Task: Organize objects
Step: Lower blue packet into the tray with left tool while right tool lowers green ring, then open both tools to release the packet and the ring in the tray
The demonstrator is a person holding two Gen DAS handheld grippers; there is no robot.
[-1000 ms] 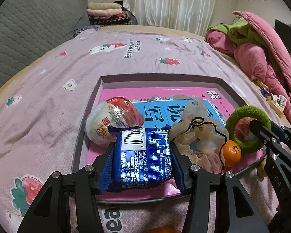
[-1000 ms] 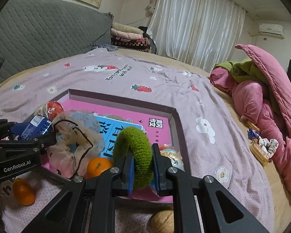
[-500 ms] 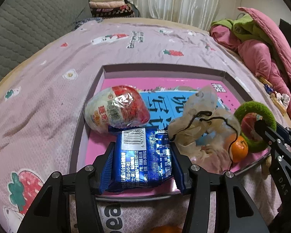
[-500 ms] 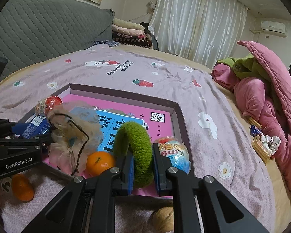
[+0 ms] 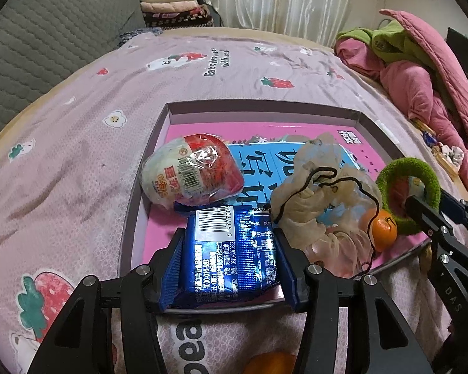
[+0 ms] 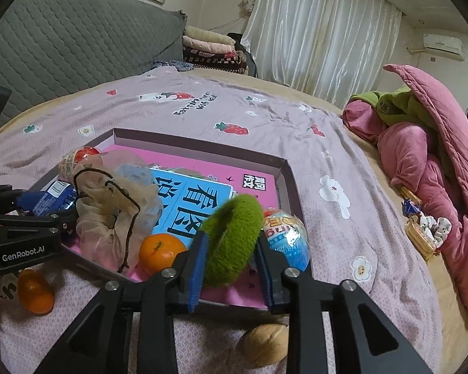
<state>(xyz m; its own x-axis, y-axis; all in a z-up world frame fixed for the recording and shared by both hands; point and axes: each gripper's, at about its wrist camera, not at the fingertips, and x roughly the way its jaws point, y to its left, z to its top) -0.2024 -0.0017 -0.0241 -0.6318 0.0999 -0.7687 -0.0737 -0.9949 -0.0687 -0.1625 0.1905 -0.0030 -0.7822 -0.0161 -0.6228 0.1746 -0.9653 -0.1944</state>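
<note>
Three oranges show, one (image 5: 270, 362) cut off at the frame's bottom edge below the left gripper (image 5: 229, 255); its jaws are clenched on the blue snack packet (image 5: 232, 249), which sits over the near rim of the tray (image 5: 159, 131). The right gripper (image 6: 231, 249) has just been opening; the green fuzzy ring (image 6: 232, 240) stands tilted between its parted jaws, whether still touching the pads is unclear. Two wrapped egg-shaped toys lie in the tray, one (image 6: 285, 238) partly hidden beyond the right jaw. One walnut (image 6: 266, 344) lies below.
</note>
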